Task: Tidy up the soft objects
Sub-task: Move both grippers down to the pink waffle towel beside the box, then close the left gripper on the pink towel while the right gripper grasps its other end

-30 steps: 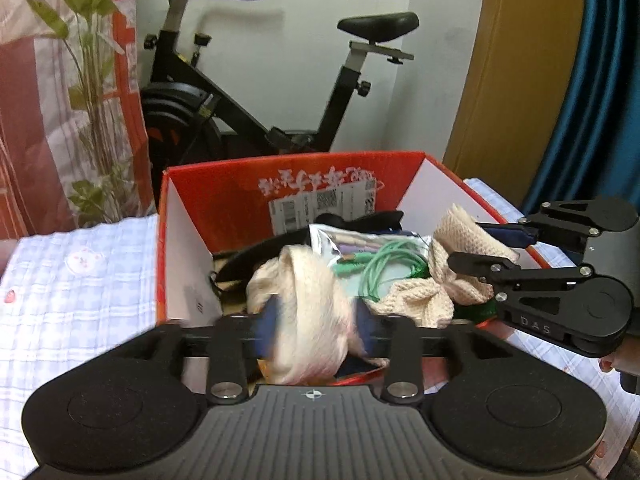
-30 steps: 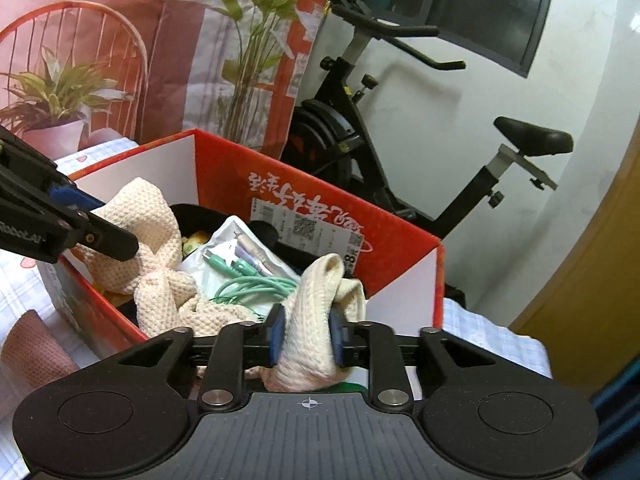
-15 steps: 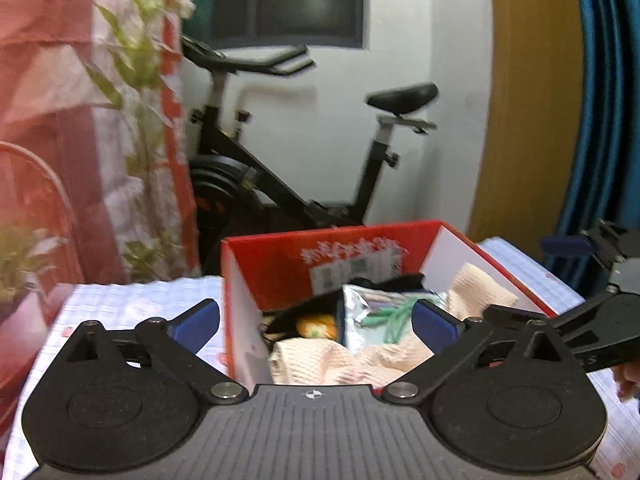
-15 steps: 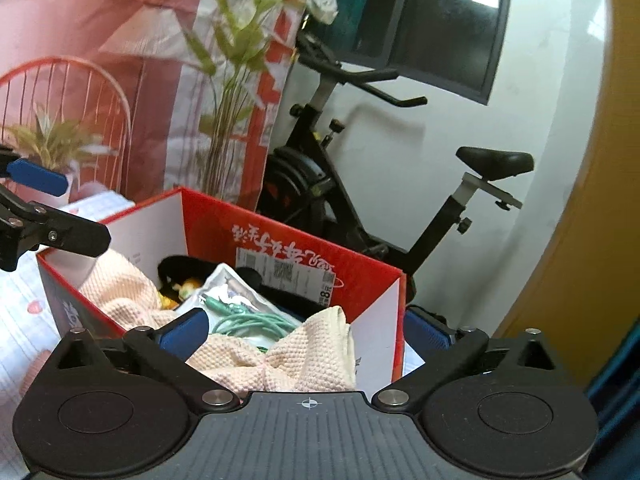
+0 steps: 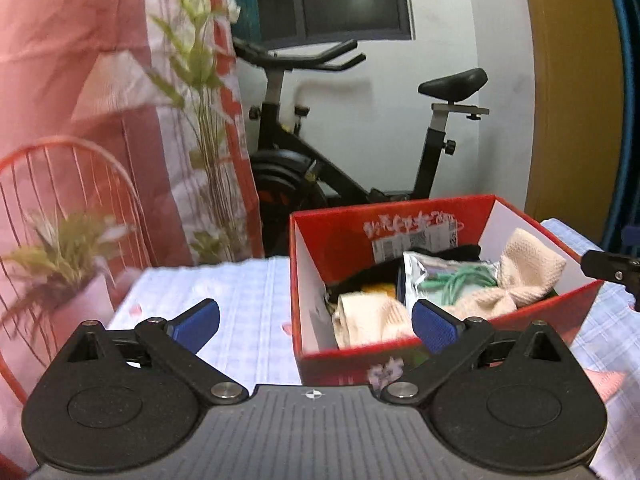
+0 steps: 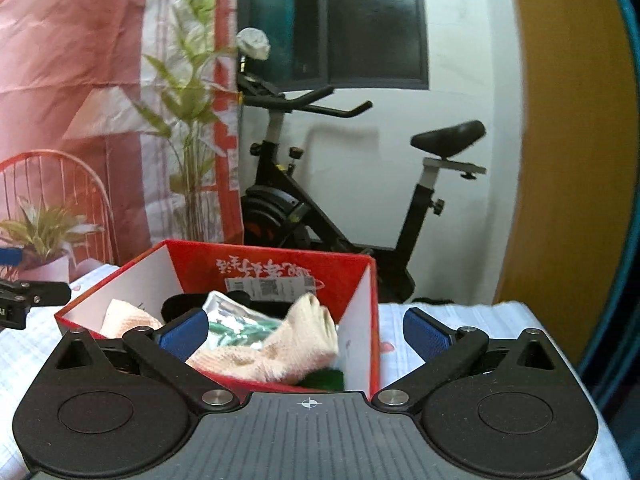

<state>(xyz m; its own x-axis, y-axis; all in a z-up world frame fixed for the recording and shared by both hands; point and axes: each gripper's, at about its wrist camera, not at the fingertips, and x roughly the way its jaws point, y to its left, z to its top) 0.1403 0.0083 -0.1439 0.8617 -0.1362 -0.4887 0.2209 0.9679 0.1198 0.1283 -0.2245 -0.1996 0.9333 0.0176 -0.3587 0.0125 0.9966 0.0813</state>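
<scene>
Two cream waffle-knit cloths (image 5: 524, 276) slumped in red glossy cardboard box (image 5: 340, 236), white script unreadable; left tool (image 5: 316, 320) and right tool (image 6: 306, 330) pads apart, empty.

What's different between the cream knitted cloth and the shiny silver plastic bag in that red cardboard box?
The cream knitted cloth is soft, matte and draped along the box's near side; the shiny silver plastic bag is crinkly and reflective, sitting mid-box. The bag shows green cable inside; the cloth shows nothing inside it. Both lie in the red cardboard box, touching.
</scene>
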